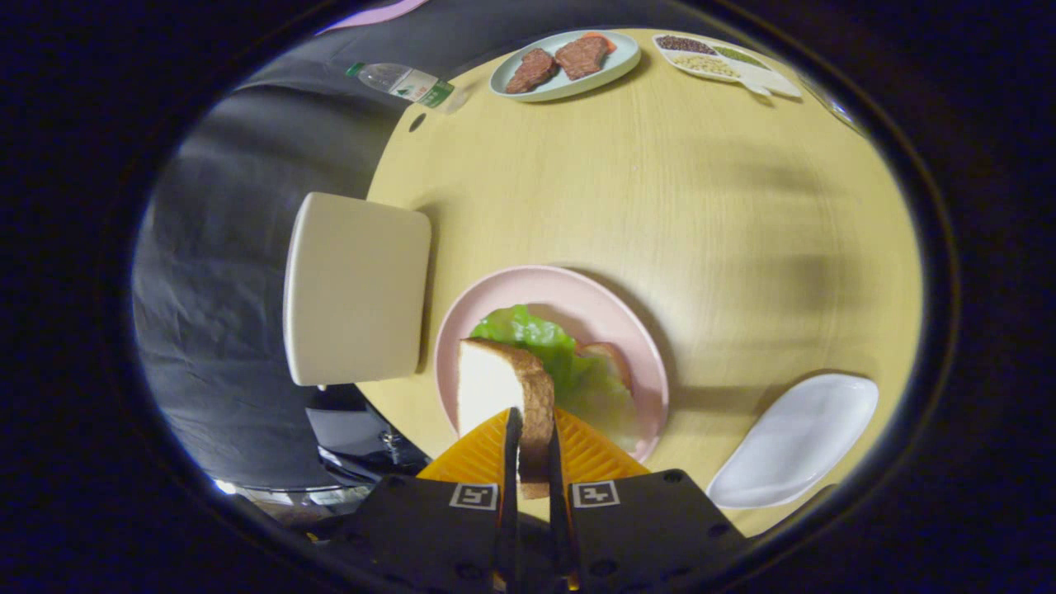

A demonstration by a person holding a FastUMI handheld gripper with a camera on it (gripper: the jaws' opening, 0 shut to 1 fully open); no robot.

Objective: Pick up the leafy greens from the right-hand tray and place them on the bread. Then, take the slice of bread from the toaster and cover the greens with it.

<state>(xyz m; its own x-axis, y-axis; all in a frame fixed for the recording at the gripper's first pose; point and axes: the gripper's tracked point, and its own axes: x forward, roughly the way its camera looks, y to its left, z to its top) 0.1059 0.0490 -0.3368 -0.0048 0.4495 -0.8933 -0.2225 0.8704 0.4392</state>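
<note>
At the bottom centre of the frame, your gripper (528, 450) is clamped on a slice of bread (503, 388), held on edge over the pink plate (561, 289). Just beyond it, the leafy greens (544, 342) lie on that plate. The empty white tray (796, 441) sits lower right on the bench (660, 181), and the toaster (355, 289) stands at the left.

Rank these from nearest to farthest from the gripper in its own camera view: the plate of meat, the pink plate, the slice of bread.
1. The slice of bread, clamped between the fingers of the gripper, held on edge.
2. The pink plate, just ahead of the fingers beneath the bread, carrying the leafy greens.
3. The plate of meat, far across the table.
</note>
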